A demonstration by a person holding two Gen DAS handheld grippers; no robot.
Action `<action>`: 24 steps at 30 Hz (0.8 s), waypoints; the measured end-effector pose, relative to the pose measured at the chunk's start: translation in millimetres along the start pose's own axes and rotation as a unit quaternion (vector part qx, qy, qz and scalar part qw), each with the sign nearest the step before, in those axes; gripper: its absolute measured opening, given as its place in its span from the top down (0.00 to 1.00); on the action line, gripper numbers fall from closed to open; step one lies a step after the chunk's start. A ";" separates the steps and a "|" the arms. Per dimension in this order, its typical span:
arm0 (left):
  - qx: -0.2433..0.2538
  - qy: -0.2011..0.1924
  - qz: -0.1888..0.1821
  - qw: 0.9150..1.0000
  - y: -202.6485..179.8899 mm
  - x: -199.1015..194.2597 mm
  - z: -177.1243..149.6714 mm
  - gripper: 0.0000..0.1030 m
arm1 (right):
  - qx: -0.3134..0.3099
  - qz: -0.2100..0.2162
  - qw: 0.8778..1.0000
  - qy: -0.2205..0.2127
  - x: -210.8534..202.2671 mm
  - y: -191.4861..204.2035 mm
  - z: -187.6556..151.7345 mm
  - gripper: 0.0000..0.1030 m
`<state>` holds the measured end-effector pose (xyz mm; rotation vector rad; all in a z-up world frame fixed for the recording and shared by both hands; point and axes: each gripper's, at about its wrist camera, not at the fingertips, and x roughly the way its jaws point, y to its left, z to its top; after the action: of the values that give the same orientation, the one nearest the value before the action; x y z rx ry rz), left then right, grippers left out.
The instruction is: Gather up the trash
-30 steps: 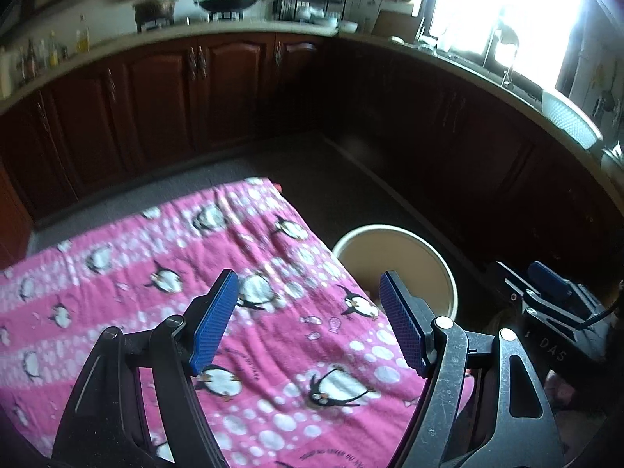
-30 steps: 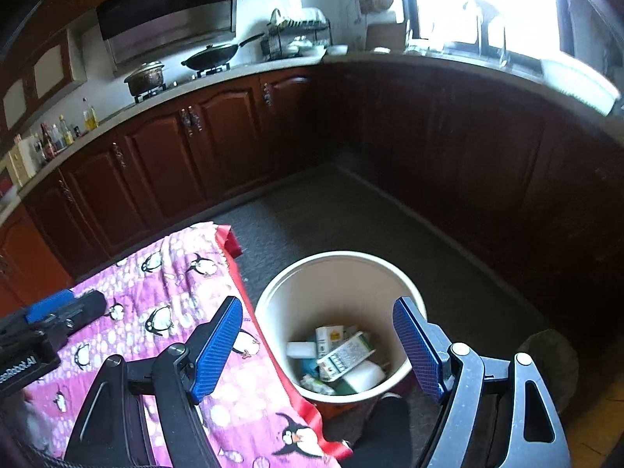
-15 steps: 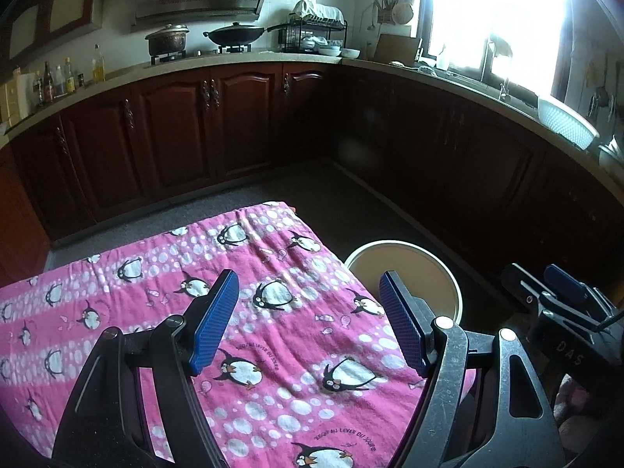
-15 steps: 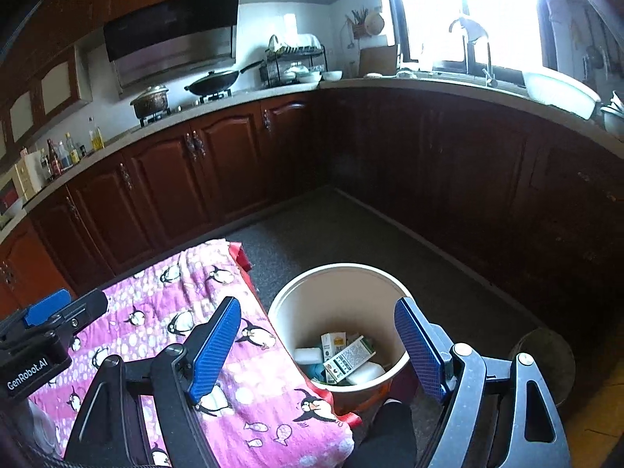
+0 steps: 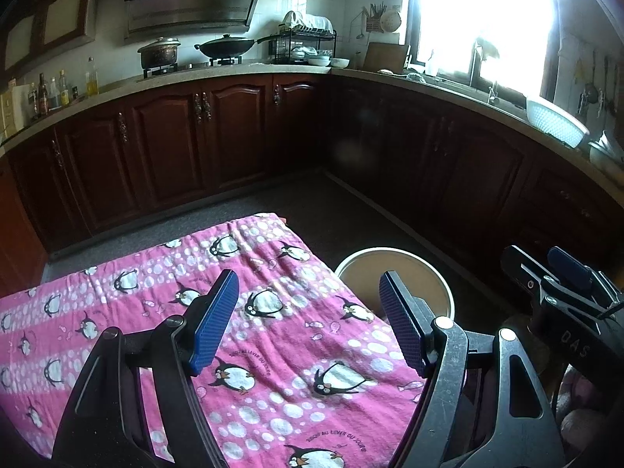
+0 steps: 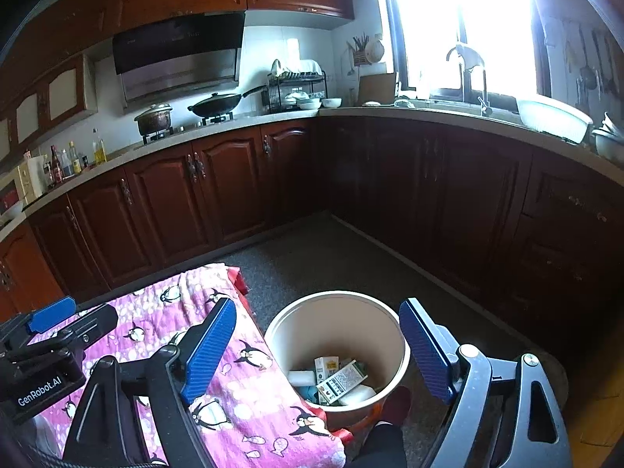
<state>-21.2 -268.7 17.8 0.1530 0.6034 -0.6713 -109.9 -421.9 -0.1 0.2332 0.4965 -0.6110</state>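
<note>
On the left, the left gripper (image 5: 308, 308) hangs over the pink penguin-print cloth (image 5: 273, 335) that covers the table, its blue pads spread with nothing between them. No litter shows on the stretch of cloth that either camera takes in — only penguins and white dots.

Just beside the cloth's right edge stands the cream bin (image 6: 403, 345) on the dark floor. Inside it lies the trash (image 6: 335, 380): a small white-and-green carton, a flat pack with a barcode face, a white roll or cup, and some teal scrap beneath, all heaped at the bottom.

To the right, the right gripper (image 6: 318, 341) is poised above the bin, and its jaws are opening — they carry nothing, and the bin's contents sit well below them. A dark sleeve or trouser leg (image 6: 376, 446) shows at the bottom edge by the bin.

By this reading, the dropping step is over or nearly so, and collection may be close to done. The next move calls for a look across the parts of the table outside these views; if any piece remains, one spread gripper must come down over it, pinch it, and carry it to the bin's mouth.
</note>
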 end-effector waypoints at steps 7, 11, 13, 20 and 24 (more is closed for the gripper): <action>0.007 -0.007 0.005 1.000 -1.9 -2.0 0.3 0.28 | -0.001 0.005 1.000 0.000 -0.6 -0.6 2.0 0.19; 0.005 -0.007 0.003 1.000 -0.9 -2.4 0.1 0.28 | -0.003 0.008 1.000 -0.001 -1.4 1.1 2.5 0.19; 0.005 -0.009 0.002 1.000 -0.7 -3.3 0.3 0.28 | -0.005 0.007 1.000 -0.002 -2.5 2.2 2.2 0.19; 0.009 -0.013 0.007 1.000 -2.3 -5.0 1.0 0.28 | -0.006 0.009 1.000 -0.004 -3.8 2.7 3.7 0.19; 0.009 -0.012 0.008 1.000 -2.8 -4.9 1.1 0.28 | -0.005 0.009 1.000 -0.003 -4.2 1.9 3.6 0.19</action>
<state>-25.5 -268.6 21.6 0.1659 0.5719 -0.6627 -110.4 -419.6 5.2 0.2263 0.4902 -0.5912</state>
